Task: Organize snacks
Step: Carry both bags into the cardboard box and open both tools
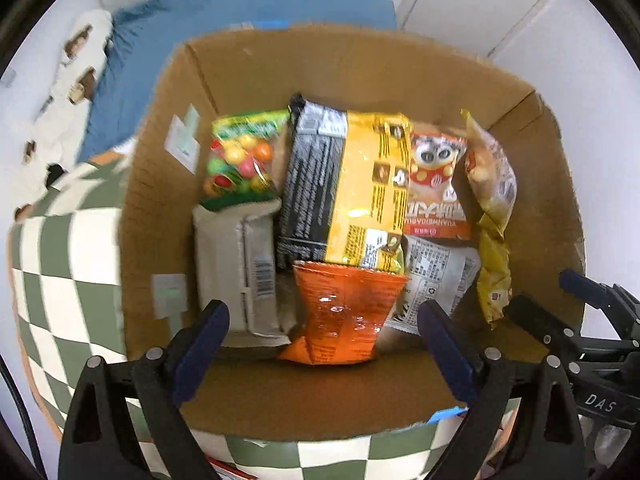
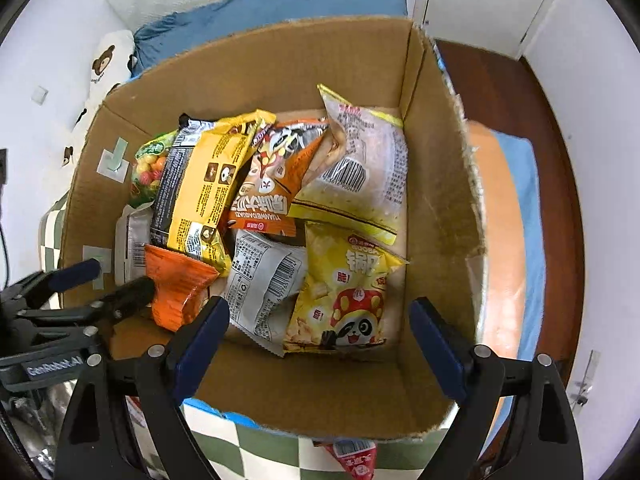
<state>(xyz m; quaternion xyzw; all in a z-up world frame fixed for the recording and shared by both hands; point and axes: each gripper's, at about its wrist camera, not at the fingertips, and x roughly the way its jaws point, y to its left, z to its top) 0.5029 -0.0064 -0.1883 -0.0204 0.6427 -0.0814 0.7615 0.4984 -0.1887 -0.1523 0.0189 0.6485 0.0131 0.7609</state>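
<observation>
An open cardboard box (image 1: 360, 68) (image 2: 280, 60) holds several snack packets. My left gripper (image 1: 324, 342) hangs open above the near end of an orange packet (image 1: 344, 312), its pads clear of it. Behind lie a yellow-and-black packet (image 1: 360, 184), a candy bag (image 1: 240, 160) and a beige pack (image 1: 236, 264). My right gripper (image 2: 320, 336) stands open over a yellow panda packet (image 2: 340, 288) and a white-grey packet (image 2: 264, 284), holding nothing. Each gripper shows in the other's view: the left gripper (image 2: 108, 280) at the left, the right gripper (image 1: 556, 300) at the right.
The box sits on a green-and-white checkered cloth (image 1: 68, 260) (image 2: 260, 452). A red packet (image 2: 356, 460) lies outside, below the box's near wall. Blue bedding (image 1: 240, 12) and a bear-print cushion (image 1: 68, 92) are behind. An orange and blue surface (image 2: 504, 240) lies right of the box.
</observation>
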